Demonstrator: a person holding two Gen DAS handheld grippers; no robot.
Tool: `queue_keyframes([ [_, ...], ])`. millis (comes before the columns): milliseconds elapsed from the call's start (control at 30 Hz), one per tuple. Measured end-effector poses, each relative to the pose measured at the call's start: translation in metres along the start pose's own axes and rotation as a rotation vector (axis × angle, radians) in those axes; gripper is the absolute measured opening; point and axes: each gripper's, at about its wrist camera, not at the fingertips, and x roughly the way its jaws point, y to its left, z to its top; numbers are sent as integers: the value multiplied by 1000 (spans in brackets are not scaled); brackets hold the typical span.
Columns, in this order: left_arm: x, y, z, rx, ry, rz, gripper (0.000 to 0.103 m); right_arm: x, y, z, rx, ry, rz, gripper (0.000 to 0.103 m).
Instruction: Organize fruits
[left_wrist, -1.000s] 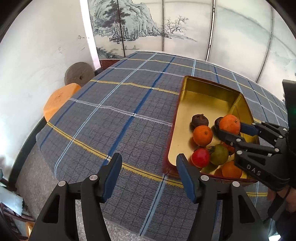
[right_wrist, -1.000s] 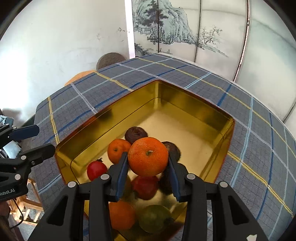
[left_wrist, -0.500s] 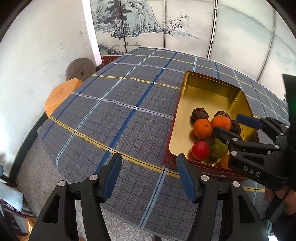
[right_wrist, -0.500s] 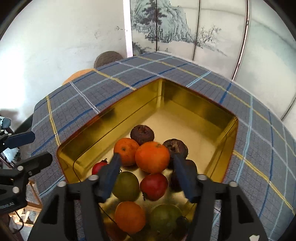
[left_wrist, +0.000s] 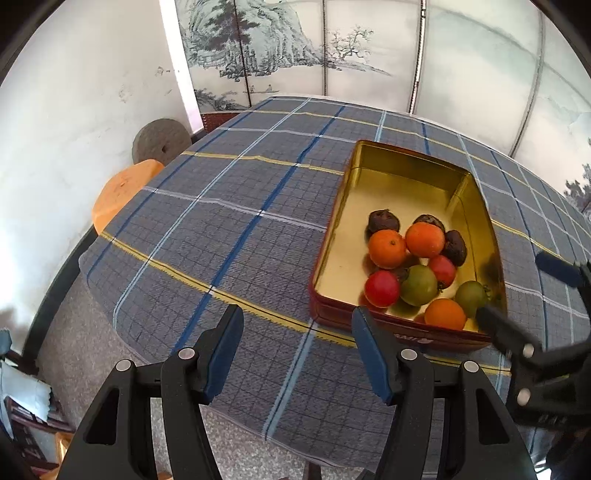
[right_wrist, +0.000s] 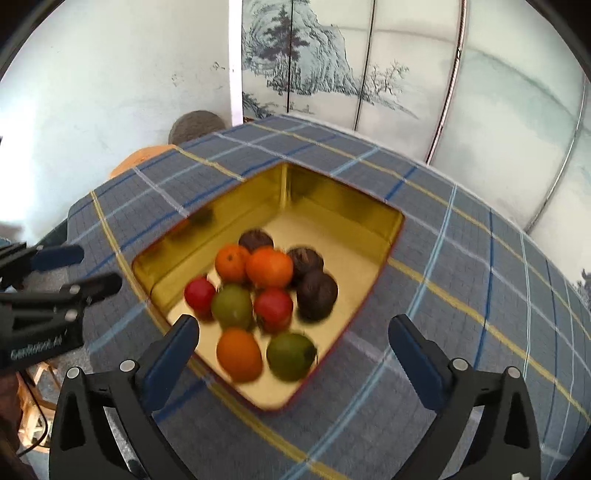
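A gold tin (left_wrist: 399, 166) (right_wrist: 332, 199) sits on the plaid table and holds several fruits: oranges (left_wrist: 424, 239) (right_wrist: 269, 267), red tomatoes (left_wrist: 382, 288) (right_wrist: 273, 304), green ones (left_wrist: 419, 285) (right_wrist: 232, 306) and dark brown ones (left_wrist: 384, 220) (right_wrist: 317, 295). My left gripper (left_wrist: 297, 350) is open and empty, above the table's near edge, left of the tin. My right gripper (right_wrist: 293, 350) is open wide and empty, above the tin's near corner; it also shows in the left wrist view (left_wrist: 524, 295).
The plaid tablecloth (left_wrist: 221, 221) covers a round table. An orange stool (left_wrist: 122, 188) and a grey stone disc (left_wrist: 160, 138) stand by the white wall on the left. A painted screen (left_wrist: 295, 48) stands behind.
My right gripper opened, let the orange drop among the fruits in the tin, and drew back and up. My left gripper also pulled back from the table.
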Motion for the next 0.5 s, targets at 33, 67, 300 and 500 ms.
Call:
queue_keyframes([
  [33,0,-3,0,4,-1,1,62,-1,-1,-5,9,11,2,101],
  [67,0,-5,0,10,-1,1,62,-2,-1,-9,13,15,6,101],
  [300,-3,-17,-2,28,4,-15,62,-5,-3,-26,26,41,14,101],
  [500,-5,-23,-1,31,2,-26,62,-4,-5,-31,34,53,19,101],
])
